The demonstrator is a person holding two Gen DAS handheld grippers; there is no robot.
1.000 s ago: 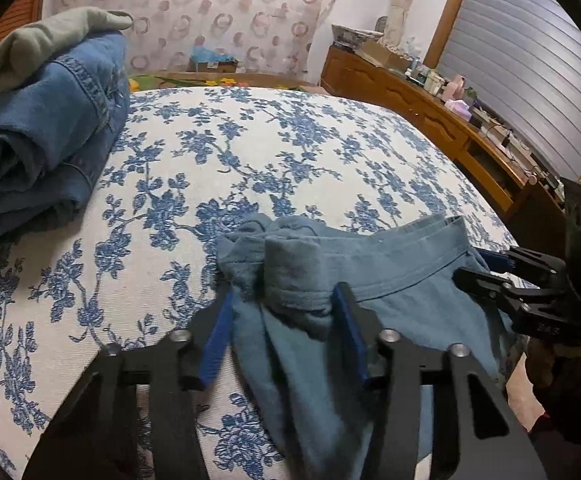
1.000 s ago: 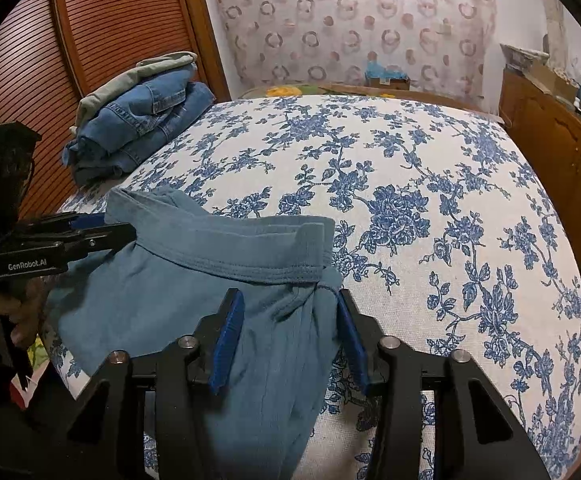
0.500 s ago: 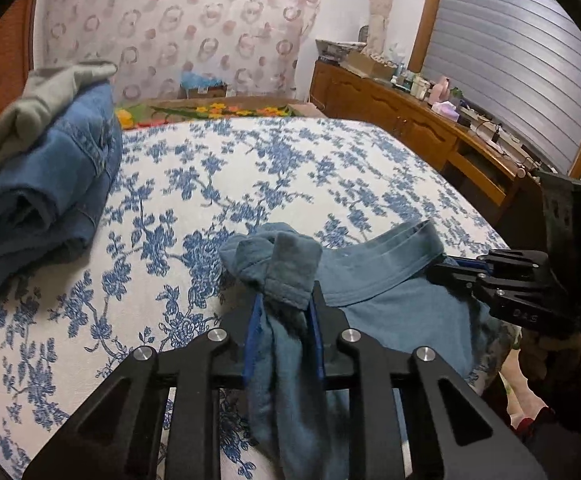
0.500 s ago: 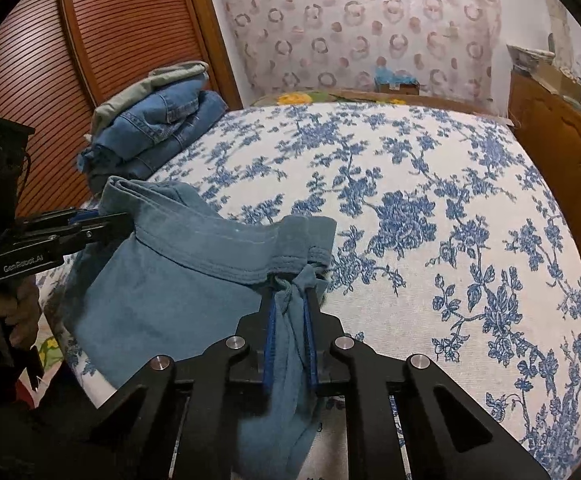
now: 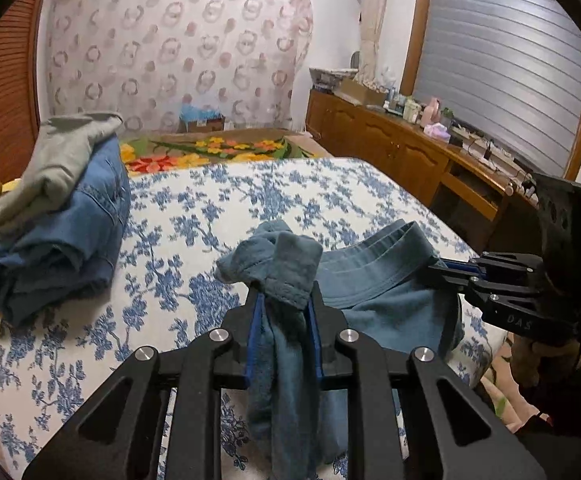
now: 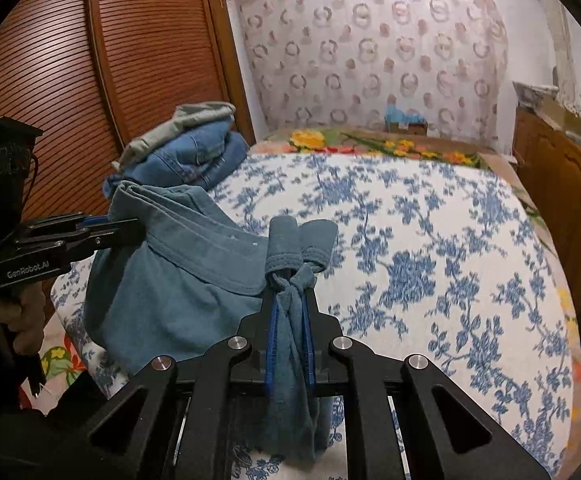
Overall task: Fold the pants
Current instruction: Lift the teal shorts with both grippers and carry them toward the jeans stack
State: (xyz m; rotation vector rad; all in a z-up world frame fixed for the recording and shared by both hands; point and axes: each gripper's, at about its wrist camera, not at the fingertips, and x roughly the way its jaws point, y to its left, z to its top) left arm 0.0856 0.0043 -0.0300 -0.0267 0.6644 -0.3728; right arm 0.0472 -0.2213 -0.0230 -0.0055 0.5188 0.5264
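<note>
Teal-blue pants (image 5: pixel 374 280) hang by the waistband between my two grippers, lifted above the near edge of the bed. My left gripper (image 5: pixel 282 300) is shut on one bunched waistband corner. My right gripper (image 6: pixel 290 280) is shut on the other corner. In the right wrist view the pants (image 6: pixel 178 276) stretch left to the left gripper (image 6: pixel 130 232). In the left wrist view the right gripper (image 5: pixel 434 268) holds the far end of the waistband. The legs drop out of sight below.
The bed (image 5: pixel 290 200) has a white cover with blue flowers. A stack of folded jeans with a grey garment on top (image 5: pixel 54 216) lies at its left side, also in the right wrist view (image 6: pixel 186 148). A wooden cabinet (image 5: pixel 410 152) runs along the right.
Both grippers closed on the waistband corners, then rose and lifted the waistband off the bed. The waistband now hangs taut between them.
</note>
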